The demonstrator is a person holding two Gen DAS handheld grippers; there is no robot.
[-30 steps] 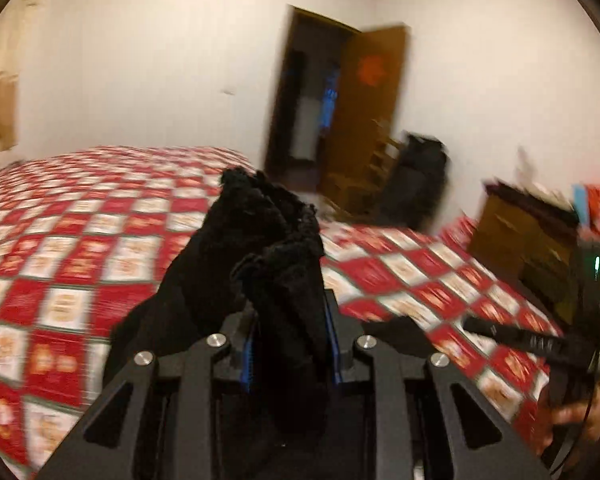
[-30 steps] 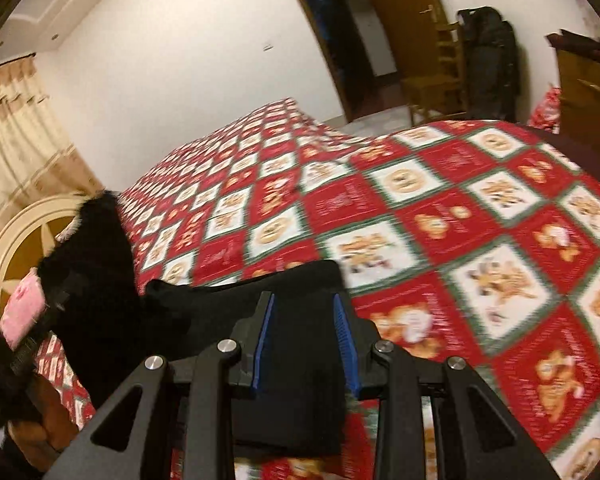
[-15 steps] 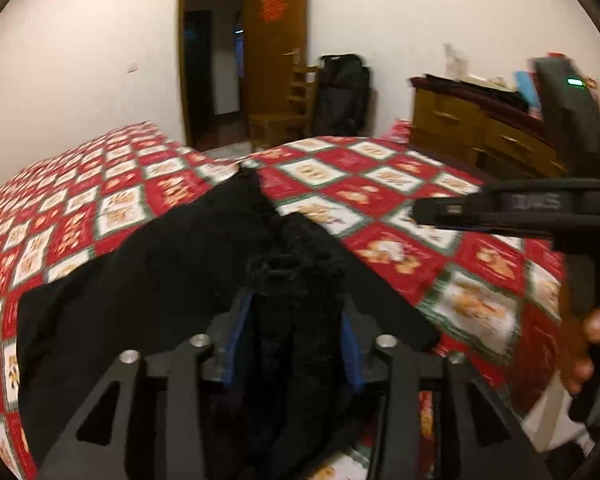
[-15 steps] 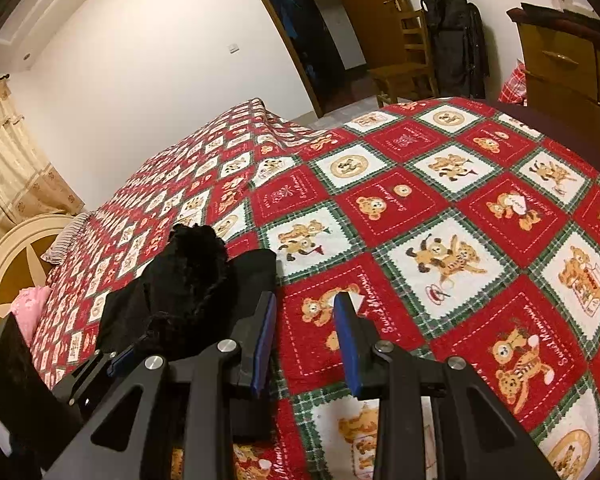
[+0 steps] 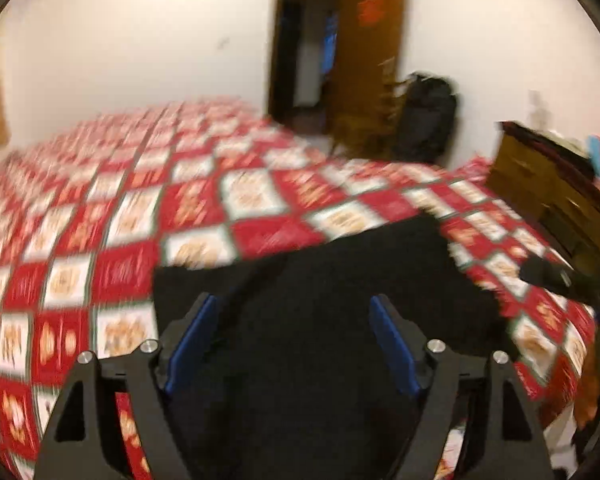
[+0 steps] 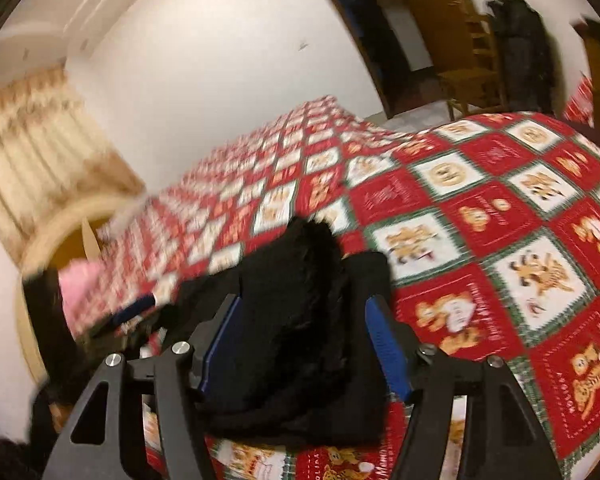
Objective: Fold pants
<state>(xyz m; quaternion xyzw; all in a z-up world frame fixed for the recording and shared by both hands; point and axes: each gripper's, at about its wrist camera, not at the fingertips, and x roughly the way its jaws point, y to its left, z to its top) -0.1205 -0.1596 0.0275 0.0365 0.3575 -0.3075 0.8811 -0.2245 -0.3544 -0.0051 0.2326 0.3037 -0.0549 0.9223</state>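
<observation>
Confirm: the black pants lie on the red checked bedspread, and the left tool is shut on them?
Not quite. The left tool is open; its jaws have just been opening and stand apart over the pants, which lie on the bedspread, as the left wrist view shows.

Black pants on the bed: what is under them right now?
The black pants lie folded on the red-and-white patchwork bedspread, which shows all around them. The patch directly beneath is covered, so anything else under there cannot be seen.
</observation>
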